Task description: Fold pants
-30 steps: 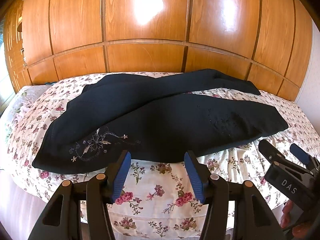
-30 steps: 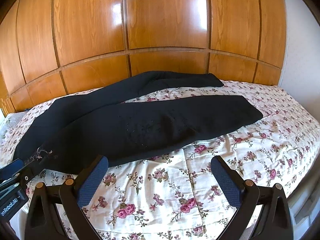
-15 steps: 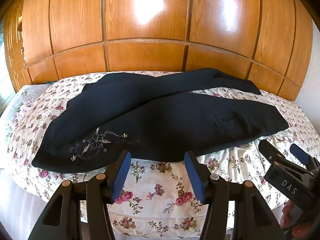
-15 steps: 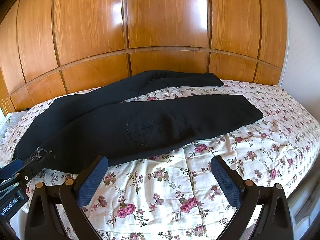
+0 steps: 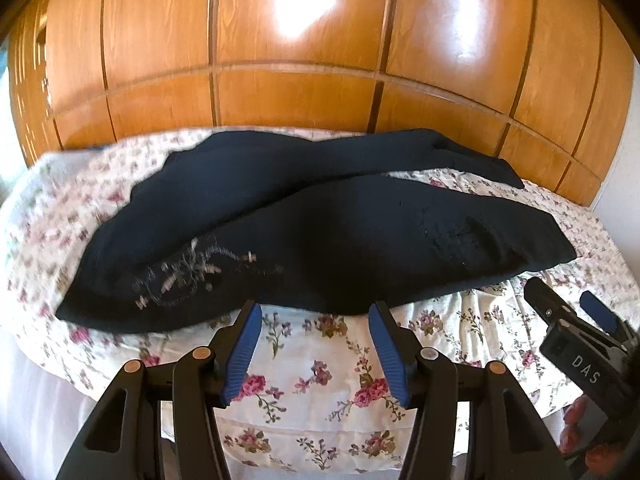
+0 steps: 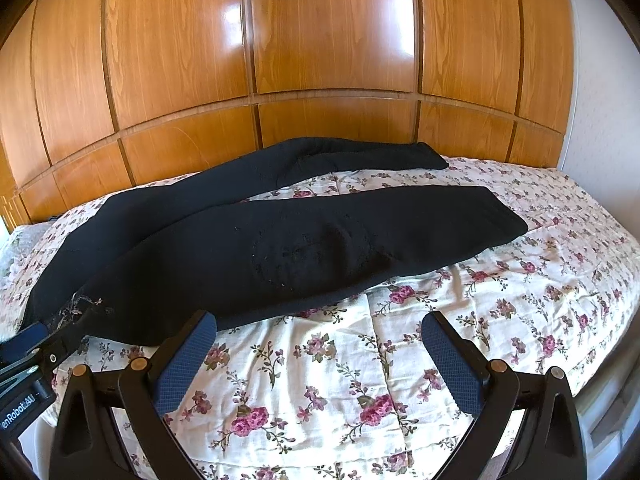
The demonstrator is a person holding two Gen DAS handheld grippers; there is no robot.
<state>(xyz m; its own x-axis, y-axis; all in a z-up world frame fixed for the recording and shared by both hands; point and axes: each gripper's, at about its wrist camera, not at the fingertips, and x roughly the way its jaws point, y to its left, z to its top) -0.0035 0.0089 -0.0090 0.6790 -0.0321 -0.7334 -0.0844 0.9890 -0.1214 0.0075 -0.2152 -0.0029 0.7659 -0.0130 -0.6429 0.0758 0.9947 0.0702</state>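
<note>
Two grippers hover over the near edge of the bed, neither touching cloth. Left gripper [image 5: 314,340]: jaws spread, nothing between the pads, just short of the near hem of the black pants [image 5: 320,232]. Right gripper [image 6: 320,354]: jaws spread wider, empty, over bare floral bedspread [image 6: 500,320].

Pants lie lengthwise across the middle of the bed, waist end with pale embroidery [image 5: 192,276] toward the left edge, both legs running toward the right edge. Legs diverge: the far one angles up toward the wooden headboard panelling [image 6: 320,60], the near one ends short of the right edge. Not yet folded.

Risks, as judged:
- Fabric is dark and soft, so layer edges are hard to read; a pinch at the near hem could take only the top layer and the fold would drag askew.
- Legs are not stacked. Folding before aligning them would likely leave a crooked bundle.
- Pads closing on the quilted bedspread together with the pants would pull the cover up.
- Left view is motion-blurred on its left side; aim there is uncertain.

Room: a broad bare strip of bedspread along the near edge and at the right end gives space to lay a fold. Far side is tight, the upper leg lying close to the panelling. The bed's near edge drops away just below the grippers.
</note>
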